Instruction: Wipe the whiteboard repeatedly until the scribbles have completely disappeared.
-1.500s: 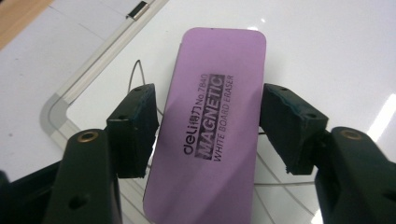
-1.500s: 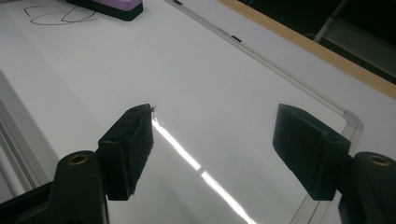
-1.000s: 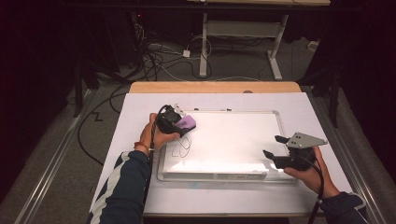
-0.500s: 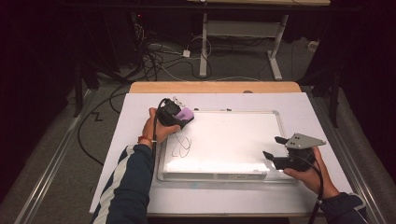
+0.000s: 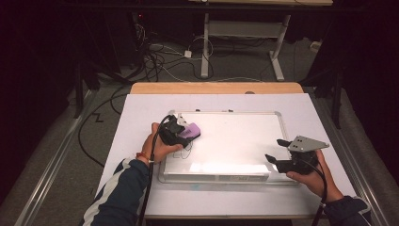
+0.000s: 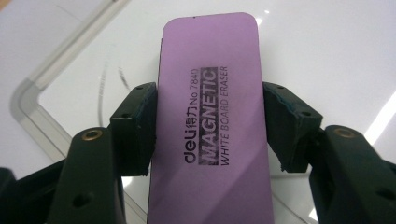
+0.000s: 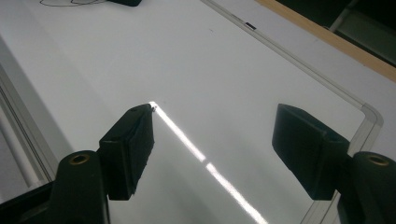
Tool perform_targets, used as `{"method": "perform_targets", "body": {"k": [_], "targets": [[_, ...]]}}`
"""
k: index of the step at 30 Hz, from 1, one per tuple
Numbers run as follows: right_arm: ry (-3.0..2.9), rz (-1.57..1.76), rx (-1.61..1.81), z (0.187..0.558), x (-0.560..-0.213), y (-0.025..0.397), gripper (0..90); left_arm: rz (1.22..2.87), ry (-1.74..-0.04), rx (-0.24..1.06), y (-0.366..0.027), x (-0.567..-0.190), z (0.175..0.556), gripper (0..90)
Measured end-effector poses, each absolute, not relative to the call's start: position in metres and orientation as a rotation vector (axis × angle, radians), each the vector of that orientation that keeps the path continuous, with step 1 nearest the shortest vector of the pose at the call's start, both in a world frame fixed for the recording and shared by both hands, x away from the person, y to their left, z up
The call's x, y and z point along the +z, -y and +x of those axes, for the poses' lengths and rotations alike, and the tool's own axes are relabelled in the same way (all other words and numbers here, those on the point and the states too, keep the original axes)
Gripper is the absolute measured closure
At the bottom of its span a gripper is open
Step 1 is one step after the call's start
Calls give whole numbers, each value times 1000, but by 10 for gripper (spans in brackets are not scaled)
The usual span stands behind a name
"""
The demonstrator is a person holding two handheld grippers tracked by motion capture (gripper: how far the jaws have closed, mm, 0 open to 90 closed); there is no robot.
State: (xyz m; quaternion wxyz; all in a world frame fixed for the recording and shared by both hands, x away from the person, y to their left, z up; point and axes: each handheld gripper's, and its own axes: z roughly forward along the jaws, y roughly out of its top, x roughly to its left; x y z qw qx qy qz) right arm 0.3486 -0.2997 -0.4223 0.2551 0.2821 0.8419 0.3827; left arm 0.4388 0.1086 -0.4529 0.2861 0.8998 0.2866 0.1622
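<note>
Purple eraser [image 6: 210, 126] reads "deli No.7840 MAGNETIC (WHITE BOARD ERASER)".

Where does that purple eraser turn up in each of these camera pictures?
High view: purple eraser left of centre, in the left gripper.
Left gripper view: eraser centre, clamped between the jaws.
Right gripper view: I can't make it out.
Shared landmark: the whiteboard beneath.

**One overhead camera, two riding on the grippers**

The high view looks forward and down from the person's side, taking in the whole whiteboard [image 5: 235, 141] from afar. The left gripper view sits close behind its jaws, facing the board's corner just ahead. The right gripper view looks along its own jaws across the board [image 7: 196, 74], the same surface all three views share.
</note>
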Motion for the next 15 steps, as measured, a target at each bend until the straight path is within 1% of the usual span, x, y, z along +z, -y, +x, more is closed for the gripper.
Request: {"method": "perform_targets", "body": {"k": [10,15], "targets": [[-2302,750,1036,347,-422,299,297,2453,-654,384,-117,-452,404,386],[-2311,743,1021,347,-423,299,296,2467,-635,372,-121,-452,393,386]]}}
